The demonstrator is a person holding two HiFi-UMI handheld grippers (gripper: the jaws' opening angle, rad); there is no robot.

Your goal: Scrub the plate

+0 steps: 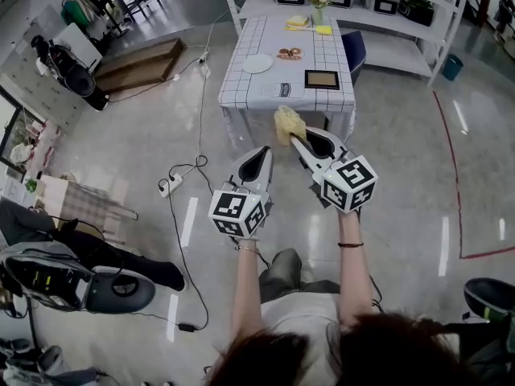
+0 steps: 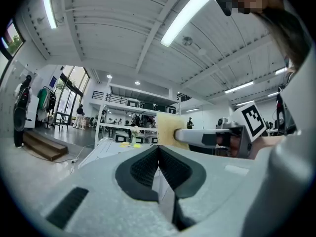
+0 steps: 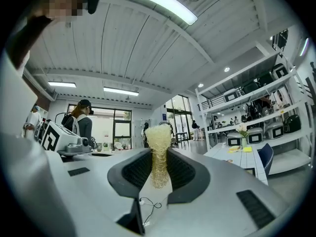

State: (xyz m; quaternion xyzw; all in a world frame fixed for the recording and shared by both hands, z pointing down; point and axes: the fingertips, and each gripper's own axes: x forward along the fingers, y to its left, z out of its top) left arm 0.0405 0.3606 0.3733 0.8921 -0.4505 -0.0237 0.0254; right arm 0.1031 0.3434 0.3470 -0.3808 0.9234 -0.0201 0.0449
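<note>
Right gripper (image 3: 159, 158) is clamped on a yellow mesh scrubber (image 3: 158, 135), squished thin in its own view; head view only shows a fluffy tuft. Left gripper (image 2: 158, 152) is pinched closed on nothing. Open floor (image 1: 402, 159) ahead, power strip (image 1: 169, 186) off left, then the checked table (image 1: 273, 95), white plate (image 1: 257, 63) by its left edge.

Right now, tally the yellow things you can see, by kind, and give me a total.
Yellow scrubber, clamped in the right gripper: 1
Yellow items lying on the table near the vase, too small to identify: 2
Total: 3
</note>
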